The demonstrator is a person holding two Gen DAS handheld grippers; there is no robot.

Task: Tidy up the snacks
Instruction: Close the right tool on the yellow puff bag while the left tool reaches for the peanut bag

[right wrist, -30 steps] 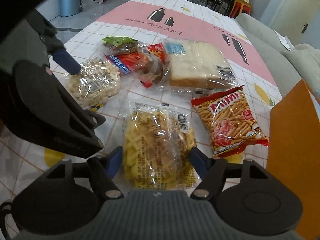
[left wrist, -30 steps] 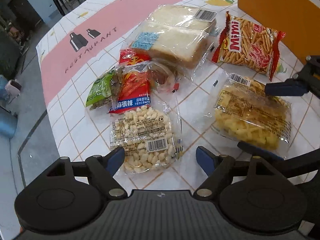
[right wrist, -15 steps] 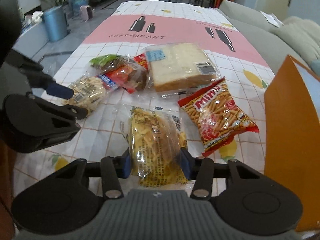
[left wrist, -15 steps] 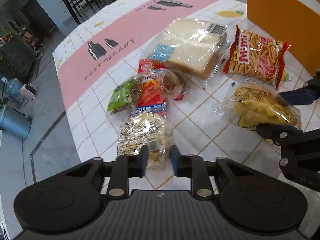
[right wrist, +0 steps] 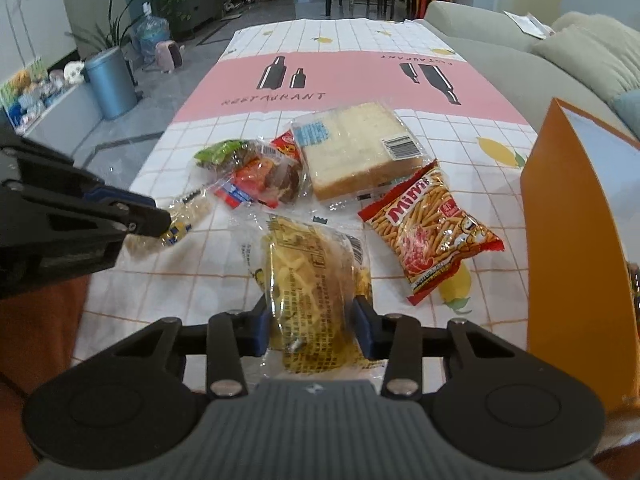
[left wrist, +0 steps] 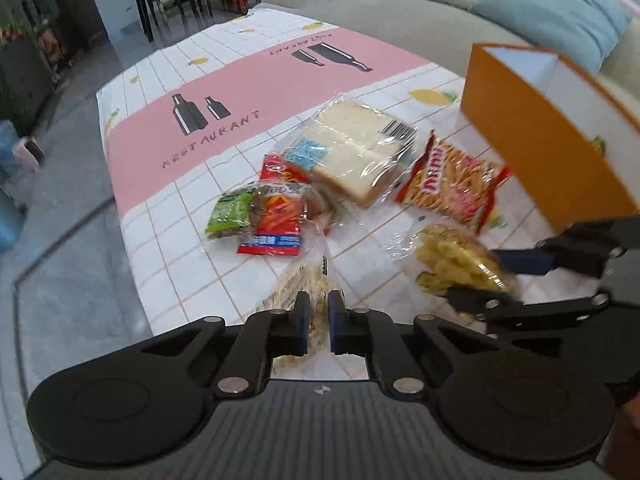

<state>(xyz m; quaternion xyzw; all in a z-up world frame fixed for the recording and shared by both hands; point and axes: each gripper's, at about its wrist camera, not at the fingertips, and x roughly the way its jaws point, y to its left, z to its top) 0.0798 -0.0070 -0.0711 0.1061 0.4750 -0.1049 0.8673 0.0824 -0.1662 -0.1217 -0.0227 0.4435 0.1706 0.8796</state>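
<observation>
The clear bag of small pale snacks, which lay flat on the bench a second ago between spread jaws, is now pinched at its near end by the left hand-held gripper, its jaws clenched almost together on the film, and the bag hangs tilted with most of it off the cloth. The bag of yellow chips was flat as well; the right hand-held gripper has been closing its jaws on it and now grasps it, both blue pads pressed into its sides so that it bulges between them, its far end low over the bench. Both views have drawn back, taking in more of the room than before. Left lying on the bench, the red Mimi packet sits just right of the chips, the wrapped sliced bread behind it, and a loose heap of a green packet and a red packet to the left. The bench wears a white checked cloth with a pink band printed with bottles and the word RESTAURANT. An orange box with its top open stands at the right edge, near the Mimi packet. Beyond it runs a grey-green sofa; on the other side are a grey tiled floor, a blue bin and plants. The far half of the cloth is bare, and the near left strip too.
</observation>
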